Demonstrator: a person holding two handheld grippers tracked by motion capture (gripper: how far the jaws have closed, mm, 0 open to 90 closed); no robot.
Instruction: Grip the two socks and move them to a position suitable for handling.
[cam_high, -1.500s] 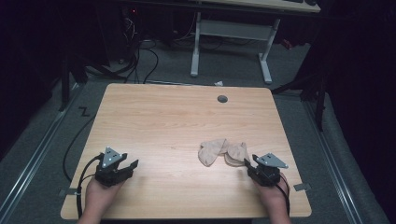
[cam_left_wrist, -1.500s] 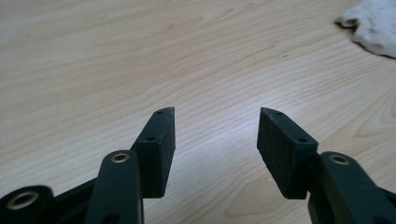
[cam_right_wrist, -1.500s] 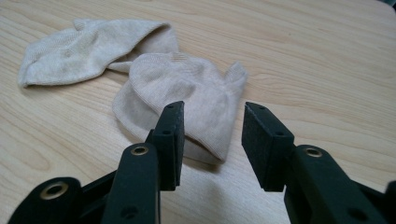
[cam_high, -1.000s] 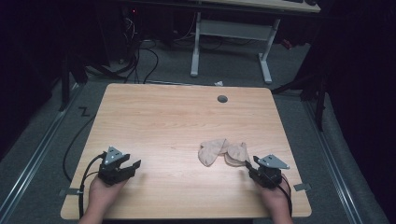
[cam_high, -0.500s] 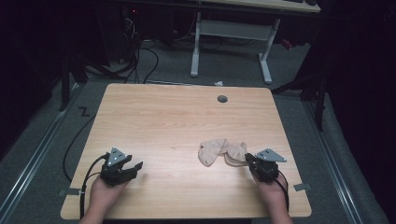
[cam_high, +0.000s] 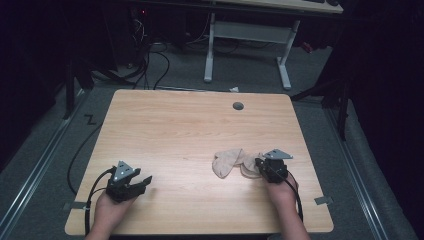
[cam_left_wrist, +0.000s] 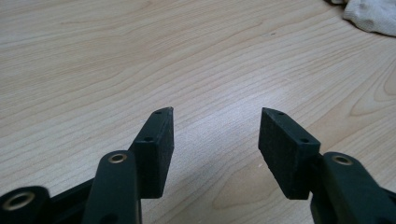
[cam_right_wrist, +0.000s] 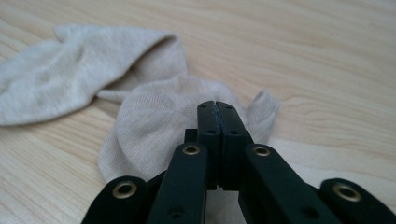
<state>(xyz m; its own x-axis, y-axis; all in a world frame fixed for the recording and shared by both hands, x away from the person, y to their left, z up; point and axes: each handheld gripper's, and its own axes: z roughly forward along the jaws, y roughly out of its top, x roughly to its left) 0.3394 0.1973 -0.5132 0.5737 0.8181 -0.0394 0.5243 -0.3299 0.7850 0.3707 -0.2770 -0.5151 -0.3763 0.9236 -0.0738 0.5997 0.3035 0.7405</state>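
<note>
**Pinching the near sock at the right edge of the worktop**

Spreading across the middle of the scene was the pale wooden worktop (cam_high: 190, 130), bare but for a round grey cable port (cam_high: 238, 106) near its far edge and two beige knitted ankle socks (cam_high: 227, 161) lying crumpled together at the near right. No box, basket or other container stood on it, so nothing was held in one.

The step in hand looked like the first grasp on the socks. The right tongs (cam_right_wrist: 217, 109) had just been closing, and their black pads stood pressed together over the nearer sock (cam_right_wrist: 154, 126), seemingly with a fold of its fabric caught at the tips; from the right gripper view I could not tell how much cloth was held. The farther sock (cam_right_wrist: 56, 79) lay loose beyond it, overlapping the first.

The left tongs (cam_left_wrist: 215, 135) rested spread wide above bare wood at the near left, well apart from the socks, holding nothing.

Next, I judged, a gentle lift would test the pinch and separate the pair, with the left tongs brought across for the other sock.
</note>
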